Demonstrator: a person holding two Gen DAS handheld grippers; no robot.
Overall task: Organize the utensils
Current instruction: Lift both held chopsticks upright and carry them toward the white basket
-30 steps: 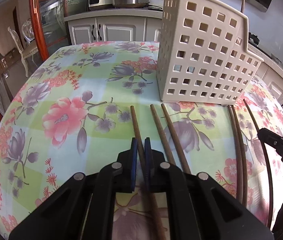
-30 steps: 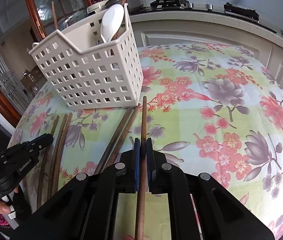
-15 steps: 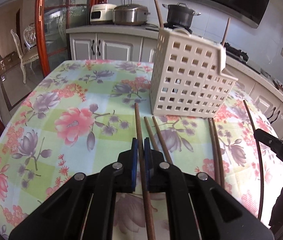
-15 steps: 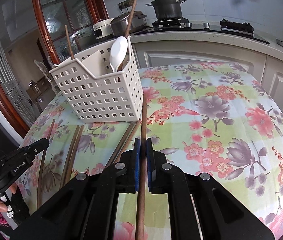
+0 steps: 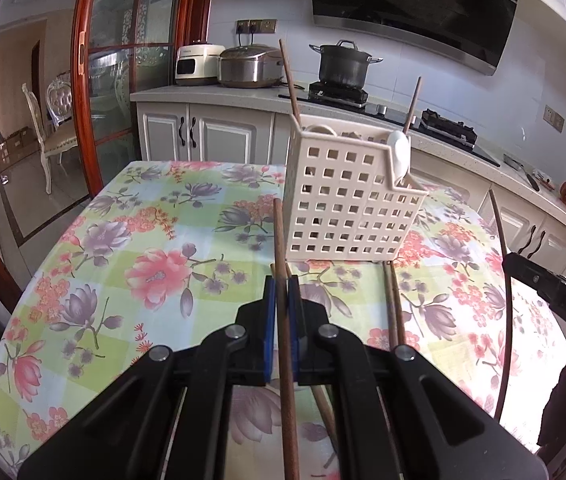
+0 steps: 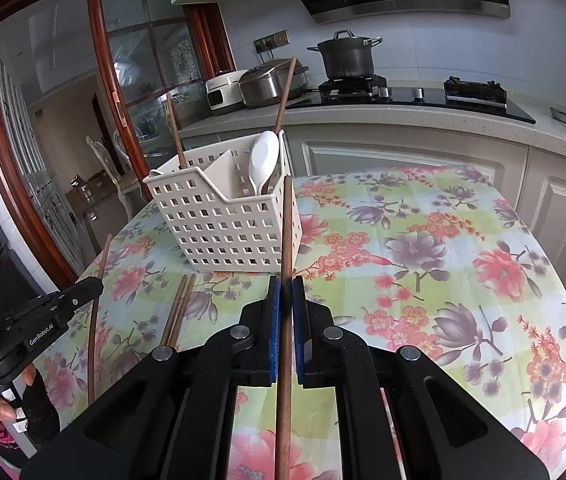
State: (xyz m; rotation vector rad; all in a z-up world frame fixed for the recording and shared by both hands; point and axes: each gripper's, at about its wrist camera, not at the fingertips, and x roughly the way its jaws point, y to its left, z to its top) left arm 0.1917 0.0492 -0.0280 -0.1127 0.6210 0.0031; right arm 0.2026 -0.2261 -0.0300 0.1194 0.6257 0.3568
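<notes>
A cream perforated utensil basket [image 5: 347, 208] stands on the floral table; it also shows in the right wrist view [image 6: 223, 228], holding a white spoon [image 6: 263, 160] and two upright brown chopsticks. My left gripper [image 5: 281, 292] is shut on a brown chopstick [image 5: 279, 240], held above the table and pointing at the basket. My right gripper [image 6: 285, 292] is shut on another brown chopstick [image 6: 287, 220], also raised toward the basket. Several chopsticks [image 5: 393, 312] lie on the table in front of the basket; they also show in the right wrist view [image 6: 177, 312].
The round table has a floral cloth [image 5: 155, 264]. Behind it runs a kitchen counter [image 5: 211, 92] with a rice cooker [image 5: 249, 66] and a pot [image 5: 343, 65] on a stove. A glass door with a red frame [image 5: 87, 80] is at the left.
Both grippers have lifted their chopsticks off the table and risen; the basket now appears lower and farther in both views.
</notes>
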